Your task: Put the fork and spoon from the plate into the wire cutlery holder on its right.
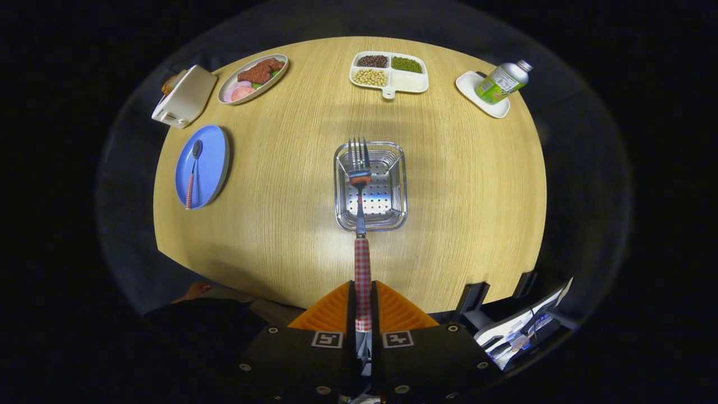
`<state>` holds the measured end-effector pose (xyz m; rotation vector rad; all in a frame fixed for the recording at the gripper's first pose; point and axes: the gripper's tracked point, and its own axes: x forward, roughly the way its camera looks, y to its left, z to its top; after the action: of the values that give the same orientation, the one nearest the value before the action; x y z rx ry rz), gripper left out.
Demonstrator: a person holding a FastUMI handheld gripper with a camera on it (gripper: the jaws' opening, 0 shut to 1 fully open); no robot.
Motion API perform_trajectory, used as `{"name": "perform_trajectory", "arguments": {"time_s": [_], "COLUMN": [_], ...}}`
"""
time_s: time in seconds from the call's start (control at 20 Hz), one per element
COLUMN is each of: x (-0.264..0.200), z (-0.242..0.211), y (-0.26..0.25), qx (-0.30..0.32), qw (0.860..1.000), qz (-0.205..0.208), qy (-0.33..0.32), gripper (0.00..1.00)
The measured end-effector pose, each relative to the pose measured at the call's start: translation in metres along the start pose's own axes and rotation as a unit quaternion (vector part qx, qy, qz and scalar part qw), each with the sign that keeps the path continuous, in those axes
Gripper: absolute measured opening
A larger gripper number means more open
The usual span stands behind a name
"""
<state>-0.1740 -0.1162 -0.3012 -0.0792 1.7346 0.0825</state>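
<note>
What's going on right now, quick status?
Gripper shut on fork, tines out over wire cutlery holder. Spoon lies on blue plate. Nothing in the way.

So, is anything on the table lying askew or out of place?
Yes: the bottle lies tipped on its side across the small white tray, not upright. The gripper jaws are shut on the fork, over the wire holder.
</note>
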Motion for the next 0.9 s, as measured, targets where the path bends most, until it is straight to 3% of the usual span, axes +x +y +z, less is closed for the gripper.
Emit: {"name": "perform_trajectory", "arguments": {"time_s": [0.5, 0.9], "x": [0.001, 0.006], "z": [-0.005, 0.023], "y": [-0.007, -0.002], "qx": [-0.004, 0.008], "qw": [1.0, 0.999], "qz": [0.016, 0.027], "qy": [0.019, 0.018], "gripper": [0.12, 0.12]}}
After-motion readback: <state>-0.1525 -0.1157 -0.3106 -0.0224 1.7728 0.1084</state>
